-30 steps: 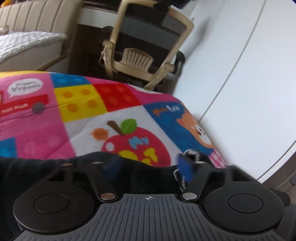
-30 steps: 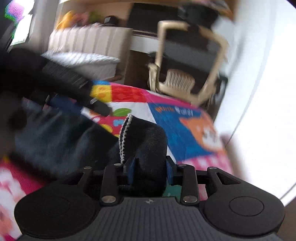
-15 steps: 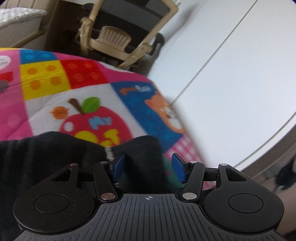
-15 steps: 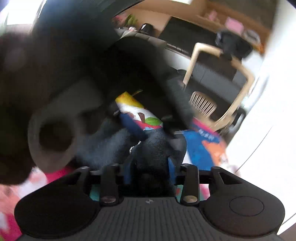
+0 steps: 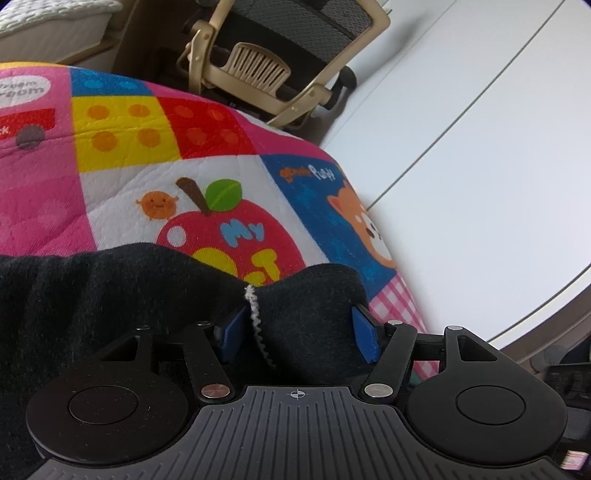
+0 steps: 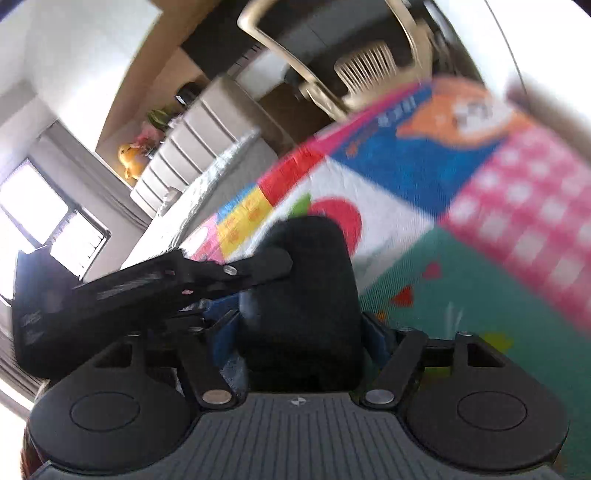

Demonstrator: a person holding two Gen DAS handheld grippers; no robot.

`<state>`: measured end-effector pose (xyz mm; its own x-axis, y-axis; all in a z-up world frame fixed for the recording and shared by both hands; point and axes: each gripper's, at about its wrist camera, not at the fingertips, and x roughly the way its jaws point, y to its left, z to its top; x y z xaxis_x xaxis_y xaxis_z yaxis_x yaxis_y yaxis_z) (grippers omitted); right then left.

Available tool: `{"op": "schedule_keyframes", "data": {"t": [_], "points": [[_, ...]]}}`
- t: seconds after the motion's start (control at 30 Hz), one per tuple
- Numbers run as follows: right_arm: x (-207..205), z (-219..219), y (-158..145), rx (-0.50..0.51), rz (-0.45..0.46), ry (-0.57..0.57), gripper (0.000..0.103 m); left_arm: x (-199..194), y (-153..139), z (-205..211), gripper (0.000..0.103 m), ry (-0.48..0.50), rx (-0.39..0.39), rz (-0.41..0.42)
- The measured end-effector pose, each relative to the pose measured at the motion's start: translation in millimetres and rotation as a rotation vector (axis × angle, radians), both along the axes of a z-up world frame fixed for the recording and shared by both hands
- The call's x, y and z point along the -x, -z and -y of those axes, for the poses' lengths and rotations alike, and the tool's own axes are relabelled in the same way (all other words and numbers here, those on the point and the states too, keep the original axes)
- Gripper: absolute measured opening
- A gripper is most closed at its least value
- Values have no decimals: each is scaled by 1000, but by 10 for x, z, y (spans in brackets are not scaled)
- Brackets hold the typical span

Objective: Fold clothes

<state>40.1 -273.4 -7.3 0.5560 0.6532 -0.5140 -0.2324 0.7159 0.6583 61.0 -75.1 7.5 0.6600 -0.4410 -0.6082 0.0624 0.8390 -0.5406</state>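
A black garment [image 5: 92,295] with a white stitched edge lies on a colourful quilted blanket [image 5: 147,147]. My left gripper [image 5: 299,332] has its blue pads on either side of a bunched fold of the garment and grips it. My right gripper [image 6: 299,332] is shut on another thick fold of the same black garment [image 6: 314,288], held above the blanket [image 6: 480,221]. In the right wrist view the left gripper's black body [image 6: 129,291] lies close on the left, touching the same fold.
A beige chair [image 5: 266,62] stands beyond the blanket's far edge. A white wardrobe wall [image 5: 480,129] runs along the right. A padded bed [image 5: 48,33] is at the far left. The right wrist view is blurred and tilted.
The left gripper has closed in on the garment fold and drawn nearer to it. The right gripper has swung and tilted with its fold; the left gripper now sits beside it.
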Motion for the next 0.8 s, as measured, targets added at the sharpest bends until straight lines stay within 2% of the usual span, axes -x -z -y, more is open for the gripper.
{"op": "schedule_keyframes", "data": {"t": [0.1,0.13,0.27,0.37,0.5,0.8], "points": [[-1,-71,-89,64,30,12,47,37,-26,4,69,-8,-15,7],[6,-67,-104,80,37,17,43,50,-38,0,73,-10,-16,10],[46,-49,-196,179,94,58,42,90,-84,8,83,3,-20,21],[151,-129,-359,403,229,80,42,107,-101,40,84,7,-43,25],[282,-382,-421,662,379,44,43,104,-129,50,84,11,-30,30],[595,-960,-186,1054,605,-95,48,188,-296,48,91,19,-36,74]]}}
